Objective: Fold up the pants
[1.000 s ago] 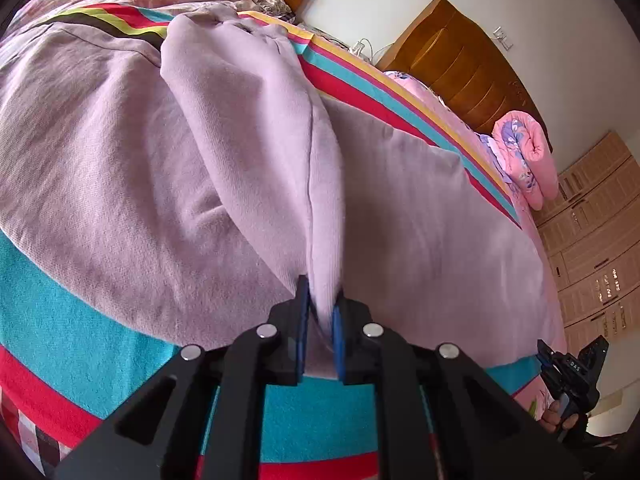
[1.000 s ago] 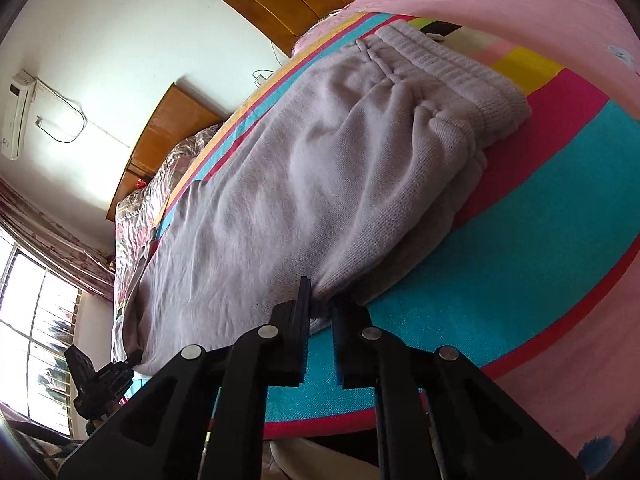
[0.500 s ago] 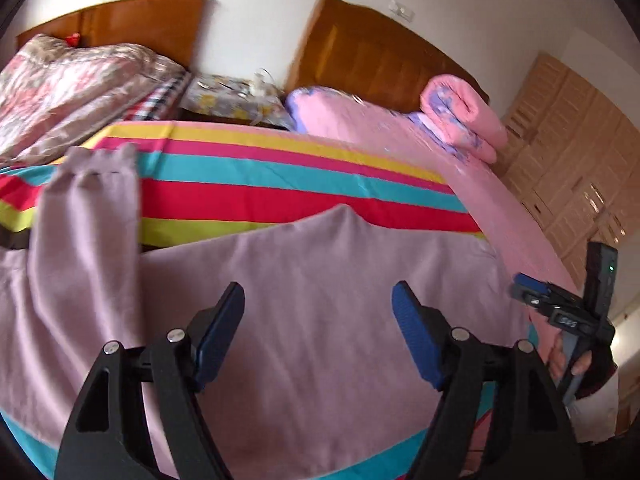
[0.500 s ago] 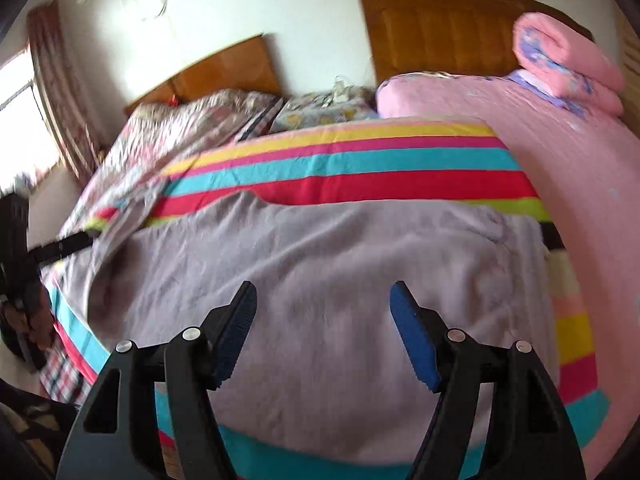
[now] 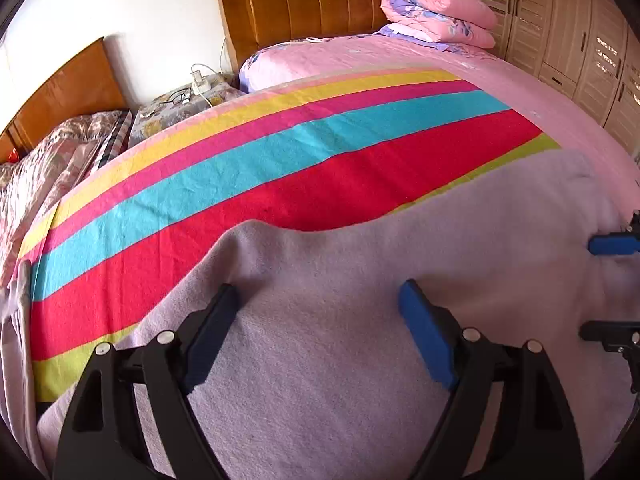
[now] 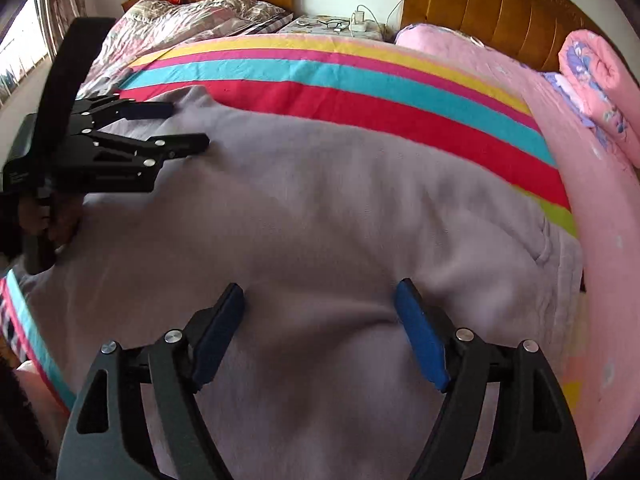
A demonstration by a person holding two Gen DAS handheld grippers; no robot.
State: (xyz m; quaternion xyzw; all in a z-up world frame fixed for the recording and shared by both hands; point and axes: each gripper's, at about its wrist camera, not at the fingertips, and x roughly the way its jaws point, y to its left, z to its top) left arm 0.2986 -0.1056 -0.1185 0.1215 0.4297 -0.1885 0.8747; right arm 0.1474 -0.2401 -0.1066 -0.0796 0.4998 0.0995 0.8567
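Left gripper (image 5: 314, 332): blue-padded jaws spread and opening, angled down over the lilac pants (image 5: 360, 360), with cloth below the gap but nothing clamped. Right gripper (image 6: 318, 330): likewise released, jaws opening above the same garment, pads not pressing it. The pants lie flat across the near part of the striped blanket (image 5: 280, 160), their waistband (image 6: 560, 264) at the right in the right wrist view. Only the right wrist view shows the whole left tool from the side, at the pants' left end, with the person's hand (image 6: 52, 220) wrapped round its grip; the left wrist view catches just two finger tips of the right gripper at its right edge. Only the left wrist view shows the wardrobe doors (image 5: 560, 20) at far right. Counted: two grippers, one pair of pants, two wooden headboards (image 6: 500, 8), one rolled pink quilt (image 5: 436, 12), one bedside stand (image 6: 336, 26) between the beds bearing a charger and spectacles.
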